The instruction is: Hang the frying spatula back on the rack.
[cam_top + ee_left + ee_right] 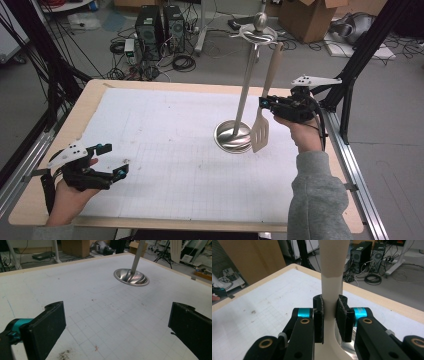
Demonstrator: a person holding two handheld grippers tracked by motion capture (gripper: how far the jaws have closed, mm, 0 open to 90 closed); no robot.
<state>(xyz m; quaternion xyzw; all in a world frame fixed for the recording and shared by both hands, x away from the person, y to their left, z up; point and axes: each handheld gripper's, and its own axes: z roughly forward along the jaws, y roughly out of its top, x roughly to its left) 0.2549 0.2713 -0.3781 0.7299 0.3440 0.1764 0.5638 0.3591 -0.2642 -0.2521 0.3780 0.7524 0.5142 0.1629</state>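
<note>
A cream slotted spatula (264, 107) hangs upright beside a steel utensil stand (246, 95) with a round base (233, 136) and a hook ring on top. My right gripper (264, 103) is shut on the spatula's handle (331, 290), just above the slotted blade, which hangs over the base's right edge. In the right gripper view both pads press the handle's sides. My left gripper (114, 160) rests open near the table's front left corner, nothing between its fingers (47, 327); the stand's base (131, 277) lies far ahead of it.
A white gridded mat (170, 150) covers the wooden table (95, 87). Beyond the far edge the floor holds computer towers (160, 27), cables and cardboard boxes (310, 17). Black frame posts (360, 55) rise at the right.
</note>
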